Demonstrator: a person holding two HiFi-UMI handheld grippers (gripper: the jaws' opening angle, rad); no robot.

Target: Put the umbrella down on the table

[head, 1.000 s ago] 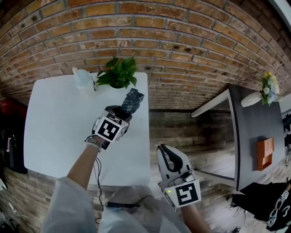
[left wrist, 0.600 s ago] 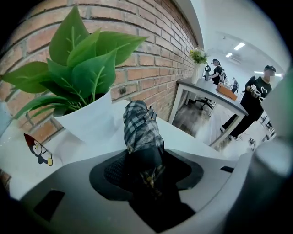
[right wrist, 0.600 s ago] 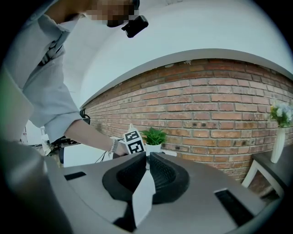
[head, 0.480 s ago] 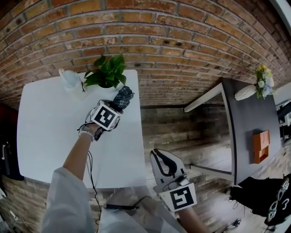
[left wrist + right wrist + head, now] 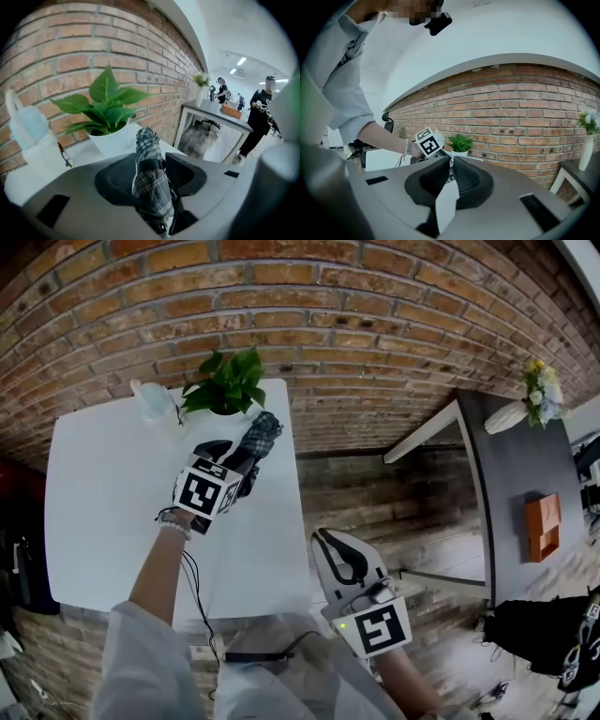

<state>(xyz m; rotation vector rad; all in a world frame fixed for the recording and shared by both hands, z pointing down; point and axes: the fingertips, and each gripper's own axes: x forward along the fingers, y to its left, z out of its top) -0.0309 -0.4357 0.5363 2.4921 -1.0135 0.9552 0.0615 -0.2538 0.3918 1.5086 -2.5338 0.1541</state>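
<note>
Looked like an open-plan office or studio to me: exposed brick wall [image 5: 281, 296], a white table [image 5: 103, 493] with a potted plant [image 5: 225, 385] on the left, a dark desk [image 5: 525, 502] with a vase of flowers [image 5: 527, 409] on the right, ceiling strip lights [image 5: 241, 61], and people [image 5: 259, 117] standing around far off.

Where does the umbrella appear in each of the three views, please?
Head view: umbrella near the table's right edge, just below the potted plant.
Left gripper view: bottom centre, pointing toward the potted plant.
Right gripper view: too small to make out.
Shared landmark: the potted plant against the brick wall.
</note>
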